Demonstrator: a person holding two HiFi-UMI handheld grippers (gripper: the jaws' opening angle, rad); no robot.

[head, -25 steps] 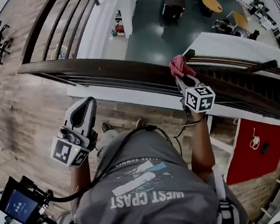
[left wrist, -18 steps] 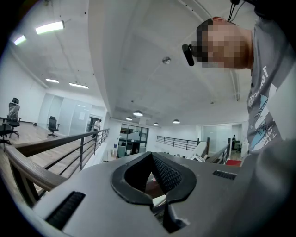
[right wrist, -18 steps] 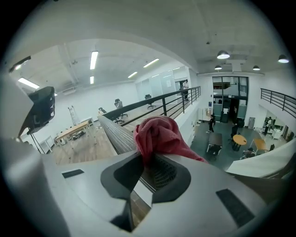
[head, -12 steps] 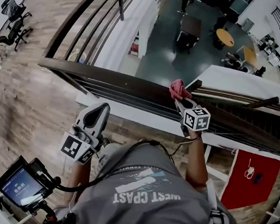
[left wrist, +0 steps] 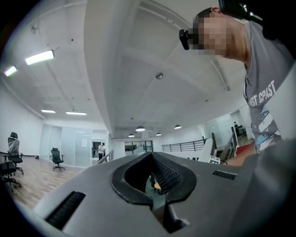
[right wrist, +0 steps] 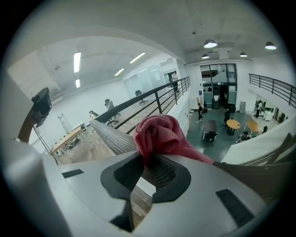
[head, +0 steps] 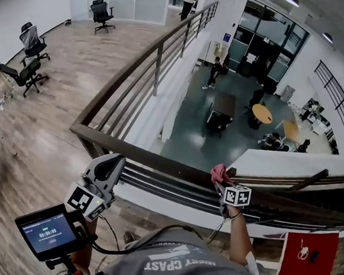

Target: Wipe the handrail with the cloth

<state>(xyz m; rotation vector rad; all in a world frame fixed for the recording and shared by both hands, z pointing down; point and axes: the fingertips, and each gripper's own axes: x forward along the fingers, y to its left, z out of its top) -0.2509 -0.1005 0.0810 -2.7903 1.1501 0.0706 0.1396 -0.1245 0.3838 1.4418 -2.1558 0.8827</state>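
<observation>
A mezzanine with a wood-plank floor (head: 36,144) looks out over an open lower hall, where a dark green floor (head: 195,132) carries tables and a few people. Office chairs (head: 27,71) stand far off on the upper level. A dark brown handrail (head: 156,162) with horizontal bars under it edges the drop. In the head view its near run goes from a corner at the left across to the lower right, and a second run leads from that corner up and away.

The cloth (head: 218,173) is pinkish red and bunched into a loose wad with soft folds (a mesh weave shows in the right gripper view). It sits on top of the near run of the handrail, right of its middle. The right gripper (head: 219,182) has its jaws clamped on the cloth's lower edge and points away from the person, across the rail's length.

The left gripper (head: 116,162) is held apart to the left, near the rail, with its jaws together and nothing in them. A small screen (head: 48,234) sits low at the left.
</observation>
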